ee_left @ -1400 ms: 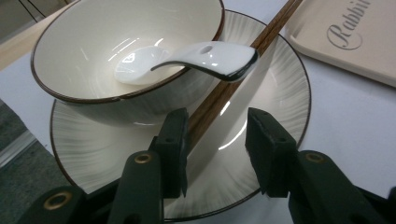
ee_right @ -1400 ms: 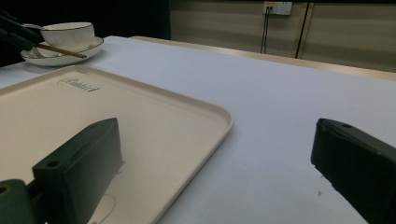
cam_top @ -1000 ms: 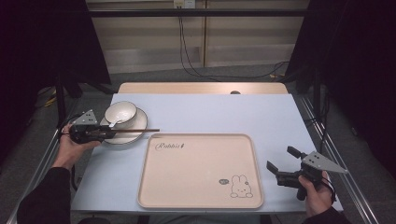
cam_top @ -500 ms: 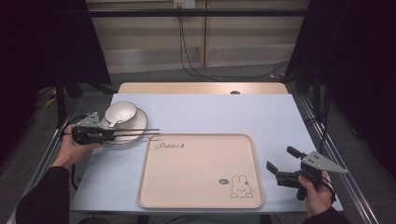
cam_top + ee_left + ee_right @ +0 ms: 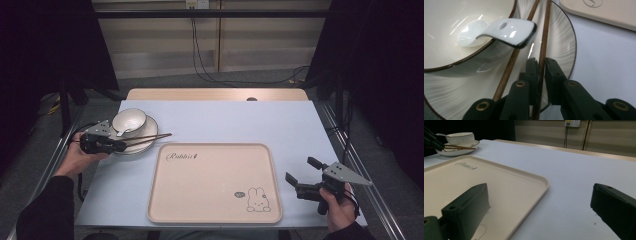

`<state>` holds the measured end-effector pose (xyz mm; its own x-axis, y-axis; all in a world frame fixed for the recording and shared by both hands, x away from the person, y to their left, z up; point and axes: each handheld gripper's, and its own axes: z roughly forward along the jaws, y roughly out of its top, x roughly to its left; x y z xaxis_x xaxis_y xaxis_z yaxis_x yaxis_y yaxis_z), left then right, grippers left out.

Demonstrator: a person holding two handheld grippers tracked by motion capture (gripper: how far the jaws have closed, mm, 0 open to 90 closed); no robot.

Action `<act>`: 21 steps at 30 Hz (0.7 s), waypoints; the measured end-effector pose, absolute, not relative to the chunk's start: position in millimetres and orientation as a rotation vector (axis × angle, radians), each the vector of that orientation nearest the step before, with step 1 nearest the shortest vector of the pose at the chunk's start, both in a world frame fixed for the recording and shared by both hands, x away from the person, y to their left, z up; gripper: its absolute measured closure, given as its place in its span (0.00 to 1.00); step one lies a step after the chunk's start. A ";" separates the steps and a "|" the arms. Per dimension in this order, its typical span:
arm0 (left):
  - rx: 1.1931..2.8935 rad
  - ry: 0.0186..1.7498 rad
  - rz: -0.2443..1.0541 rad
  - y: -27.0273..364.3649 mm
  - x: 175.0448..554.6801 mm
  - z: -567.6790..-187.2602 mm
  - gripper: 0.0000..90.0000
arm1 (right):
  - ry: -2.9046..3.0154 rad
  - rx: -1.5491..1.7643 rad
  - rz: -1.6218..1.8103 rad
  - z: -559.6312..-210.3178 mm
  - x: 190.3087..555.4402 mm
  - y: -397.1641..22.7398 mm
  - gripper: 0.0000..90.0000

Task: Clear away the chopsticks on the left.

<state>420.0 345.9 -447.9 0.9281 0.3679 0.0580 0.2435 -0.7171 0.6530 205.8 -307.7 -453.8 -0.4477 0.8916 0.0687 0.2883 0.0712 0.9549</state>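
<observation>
Two brown chopsticks [image 5: 147, 137] lie across a white ribbed plate [image 5: 150, 131] at the table's left. On the plate stands a white bowl [image 5: 129, 121] with a white spoon [image 5: 499, 30] in it. My left gripper [image 5: 119, 145] reaches in from the plate's left edge. In the left gripper view its jaws are shut on the right-hand chopstick [image 5: 543, 47], while the other chopstick [image 5: 510, 67] runs just left of them. My right gripper [image 5: 301, 170] rests low over the table to the right of the beige tray [image 5: 215, 182], jaws wide open and holding nothing.
The beige tray [image 5: 499, 182], printed with a rabbit [image 5: 256, 199], lies at the table's front centre. The blue table top [image 5: 240, 122] stretches behind it to a wooden strip at the back. Dark frames and cables stand beyond the table.
The far tips of the chopsticks have risen slightly at the tray side. The left hand has barely shifted, and the right gripper has stayed still.
</observation>
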 end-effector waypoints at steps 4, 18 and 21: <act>2.382 0.469 0.187 346.1 418.4 -447.5 0.94 | 1.792 1.180 1.400 -454.0 206.3 -308.0 0.02; 2.264 0.645 0.084 348.0 407.6 -433.8 0.94 | 1.791 1.182 1.401 -454.0 206.2 -307.7 0.02; 2.249 0.693 0.077 346.1 402.3 -429.9 0.94 | 1.789 1.182 1.402 -453.9 206.2 -307.7 0.02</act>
<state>402.3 346.1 -429.9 0.8505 0.5026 -0.1550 0.4562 -0.5582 0.6931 206.2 -307.7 -453.9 -0.4456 0.8916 0.0811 0.2921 0.0591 0.9546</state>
